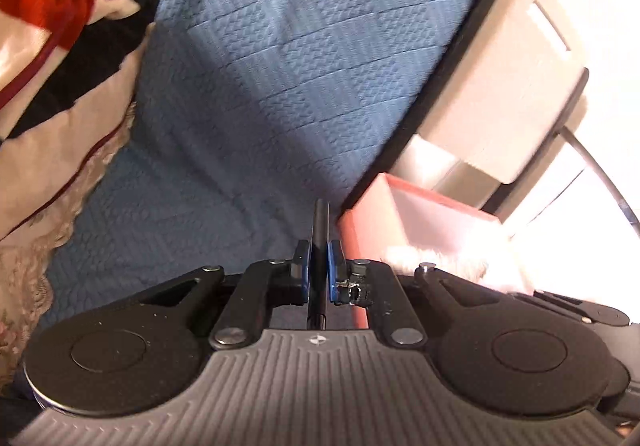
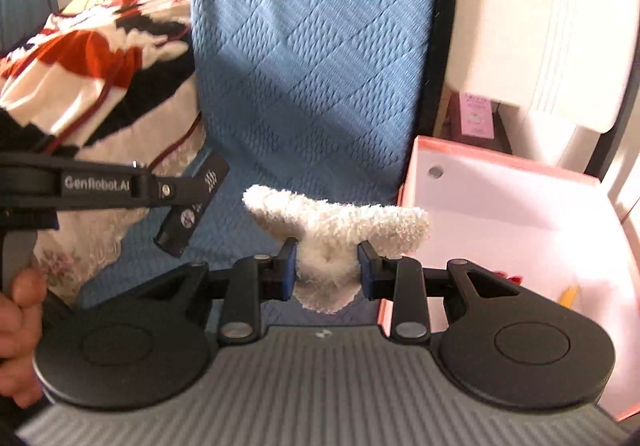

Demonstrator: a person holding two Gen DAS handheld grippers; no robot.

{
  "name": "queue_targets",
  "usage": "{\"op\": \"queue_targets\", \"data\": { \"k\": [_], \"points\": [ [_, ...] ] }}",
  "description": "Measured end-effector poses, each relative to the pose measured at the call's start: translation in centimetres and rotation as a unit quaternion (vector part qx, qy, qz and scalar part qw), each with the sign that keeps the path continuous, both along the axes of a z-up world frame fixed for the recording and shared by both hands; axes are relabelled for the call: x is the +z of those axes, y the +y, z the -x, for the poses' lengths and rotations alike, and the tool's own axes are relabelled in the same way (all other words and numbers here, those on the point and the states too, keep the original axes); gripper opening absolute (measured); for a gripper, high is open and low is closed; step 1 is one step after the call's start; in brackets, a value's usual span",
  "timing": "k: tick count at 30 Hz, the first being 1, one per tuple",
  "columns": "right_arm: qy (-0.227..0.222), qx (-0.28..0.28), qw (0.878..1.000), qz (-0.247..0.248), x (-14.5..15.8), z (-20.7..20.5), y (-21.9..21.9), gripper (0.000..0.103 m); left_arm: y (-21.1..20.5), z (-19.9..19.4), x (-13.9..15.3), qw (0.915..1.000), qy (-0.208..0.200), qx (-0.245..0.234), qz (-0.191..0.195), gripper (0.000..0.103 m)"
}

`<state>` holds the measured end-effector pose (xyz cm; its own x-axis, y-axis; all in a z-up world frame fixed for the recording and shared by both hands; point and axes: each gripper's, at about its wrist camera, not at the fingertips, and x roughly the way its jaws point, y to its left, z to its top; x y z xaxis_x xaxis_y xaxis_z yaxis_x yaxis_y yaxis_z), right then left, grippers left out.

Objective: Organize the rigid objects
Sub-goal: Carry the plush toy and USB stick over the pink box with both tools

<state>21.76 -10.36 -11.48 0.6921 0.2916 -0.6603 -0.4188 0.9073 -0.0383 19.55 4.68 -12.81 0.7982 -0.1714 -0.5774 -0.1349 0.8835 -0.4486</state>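
Fluffy cream-white plush fabric (image 2: 334, 242) sits clamped between the blue pads of the right gripper (image 2: 327, 266), its two woolly lobes spreading left and right above the fingers, raised over the blue quilted bedspread (image 2: 312, 66) just left of the open pink cardboard box with a white lining (image 2: 500, 166). The right wrist view alone shows this grip clearly; in the left wrist view the same plush appears only as a washed-out white tuft (image 1: 440, 260) at the near edge of the pink box (image 1: 368, 230). That left wrist view shows what the other does not: the left gripper (image 1: 319, 274) is closed tight on a thin black flat bar (image 1: 320, 238), seen edge-on and standing up between the blue pads. From the right wrist view the left gripper (image 2: 196, 202) enters from the left, side-on, and the black piece it holds shows a broad face with small white markings, hanging clear of the bedspread; a person's hand (image 2: 20, 326) on the handle shows at the near left edge. Inside the box the right wrist view also picks out a round silver disc (image 2: 436, 171) on the far wall and small yellow (image 2: 568, 296) and red (image 2: 514, 278) bits near the gripper's right arm. A crumpled red, black and cream patterned blanket (image 1: 60, 46) lies at the left of both views, and a white plastic chair (image 1: 508, 78) stands beyond the box to the right.
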Motion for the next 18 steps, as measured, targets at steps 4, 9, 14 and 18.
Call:
{"op": "queue_targets", "data": {
  "k": [4, 9, 14, 18],
  "points": [
    [-0.016, -0.003, 1.000, -0.005, 1.5, -0.4, -0.9, 0.034, -2.0, -0.7, 1.5, 0.9998, -0.013, -0.017, 0.004, 0.011],
    [-0.029, -0.007, 0.999, -0.011, 3.3, -0.6, -2.3, 0.034, -3.8, -1.6, 3.7, 0.9991, -0.031, -0.025, 0.013, 0.011],
    [-0.036, -0.009, 0.999, -0.026, 4.9, -0.9, -3.9, 0.034, -5.3, -2.4, 6.0, 0.9980, -0.050, -0.035, 0.017, 0.011],
    [-0.049, -0.020, 0.998, -0.025, 5.8, -0.9, -5.3, 0.034, -6.9, -2.8, 7.0, 0.9968, -0.058, -0.050, 0.020, 0.011]
  ]
}}
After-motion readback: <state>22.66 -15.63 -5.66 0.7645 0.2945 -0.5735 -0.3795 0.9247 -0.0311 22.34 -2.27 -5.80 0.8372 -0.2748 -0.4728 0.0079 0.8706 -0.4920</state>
